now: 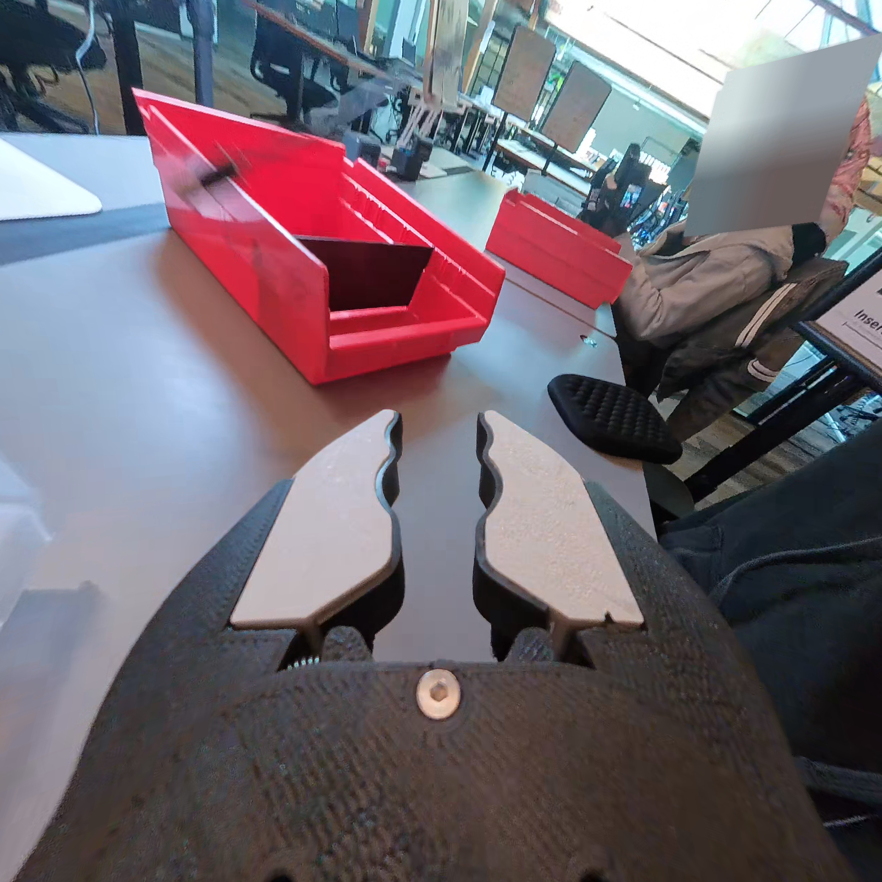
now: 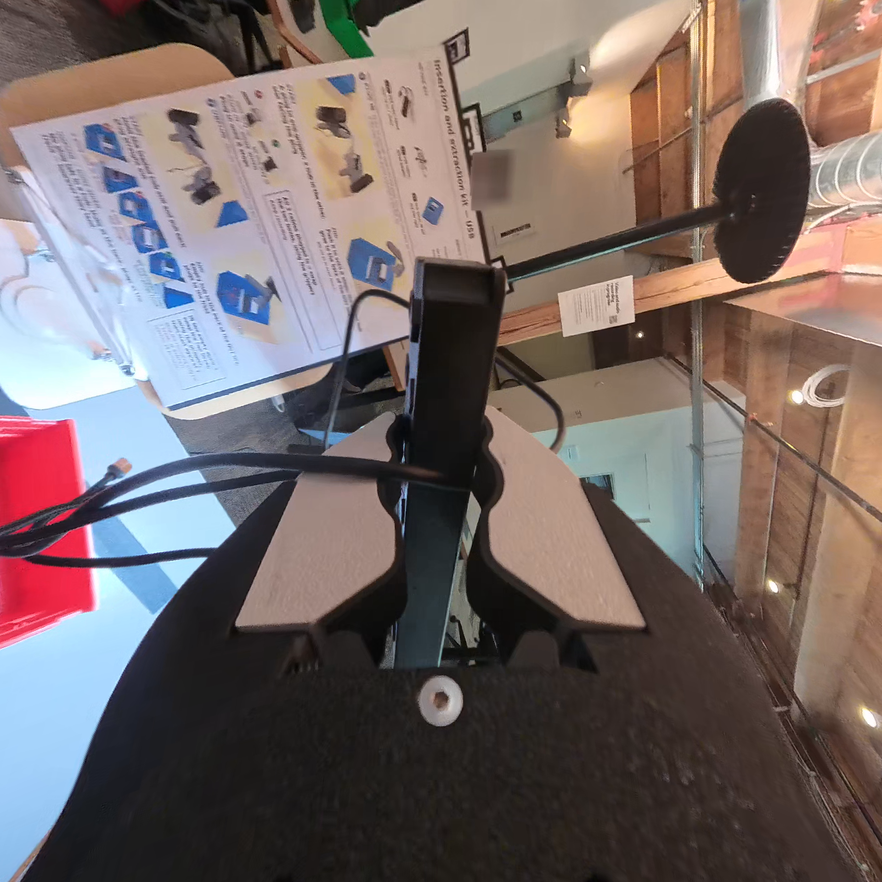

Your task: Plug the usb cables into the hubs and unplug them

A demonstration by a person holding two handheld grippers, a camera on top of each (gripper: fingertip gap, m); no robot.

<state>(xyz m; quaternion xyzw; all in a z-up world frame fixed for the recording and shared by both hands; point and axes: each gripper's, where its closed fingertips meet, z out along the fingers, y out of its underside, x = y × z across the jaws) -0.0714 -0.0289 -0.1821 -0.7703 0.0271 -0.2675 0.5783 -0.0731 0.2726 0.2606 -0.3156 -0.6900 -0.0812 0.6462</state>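
Note:
My right gripper (image 2: 439,429) is shut on a long dark USB hub (image 2: 451,343) and holds it in the air, tilted sideways; ports show along the hub's left edge. Several black cables (image 2: 143,496) trail from around the hub to the left, one ending in a small orange connector (image 2: 119,465). A thinner cable (image 2: 341,362) loops off the hub's far part. My left gripper (image 1: 439,422) is open and empty, low over the dark table (image 1: 143,382), a little short of a red bin (image 1: 305,248). What lies in the bin is blurred.
A second red bin (image 1: 558,243) stands farther back right. A seated person (image 1: 706,286) and a black chair armrest (image 1: 615,420) are by the table's right edge. A white pad (image 1: 38,186) lies far left. An instruction sheet (image 2: 248,210) stands behind the hub; a red bin (image 2: 38,525) shows left. Spacing between my two grippers at the tips: around 55 cm.

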